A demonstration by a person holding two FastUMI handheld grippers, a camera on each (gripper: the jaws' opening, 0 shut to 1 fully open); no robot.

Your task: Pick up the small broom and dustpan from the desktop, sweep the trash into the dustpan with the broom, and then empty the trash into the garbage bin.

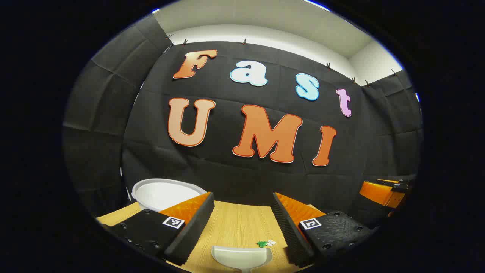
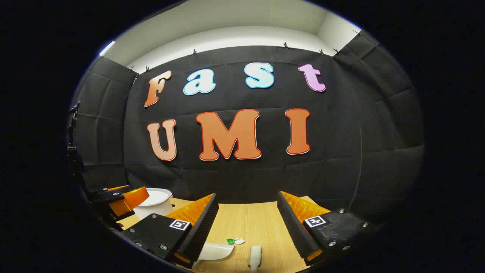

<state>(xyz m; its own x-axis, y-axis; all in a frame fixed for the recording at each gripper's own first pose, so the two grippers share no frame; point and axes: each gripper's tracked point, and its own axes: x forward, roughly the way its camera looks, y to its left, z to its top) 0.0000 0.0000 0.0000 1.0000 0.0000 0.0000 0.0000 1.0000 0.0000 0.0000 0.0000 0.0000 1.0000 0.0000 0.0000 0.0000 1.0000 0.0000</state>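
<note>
A white dustpan [image 1: 242, 258] lies on the wooden desktop [image 1: 235, 223] just below and between the fingers of my left gripper [image 1: 242, 196], which stands open and holds nothing. A small heap of green and white trash [image 1: 266, 243] lies right of the pan's rim. In the right gripper view the dustpan [image 2: 216, 251] sits at lower left, the trash [image 2: 235, 240] beside it, and the white broom handle [image 2: 255, 257] pokes up from the bottom edge. My right gripper [image 2: 247, 195] is open above them, touching nothing. The white garbage bin [image 1: 163, 193] stands at the back left.
The bin [image 2: 155, 203] stands by the black booth wall at the desktop's far left. The left gripper [image 2: 117, 197] shows at the left of the right gripper view, next to the bin. The right gripper [image 1: 386, 189] shows at the far right of the left gripper view.
</note>
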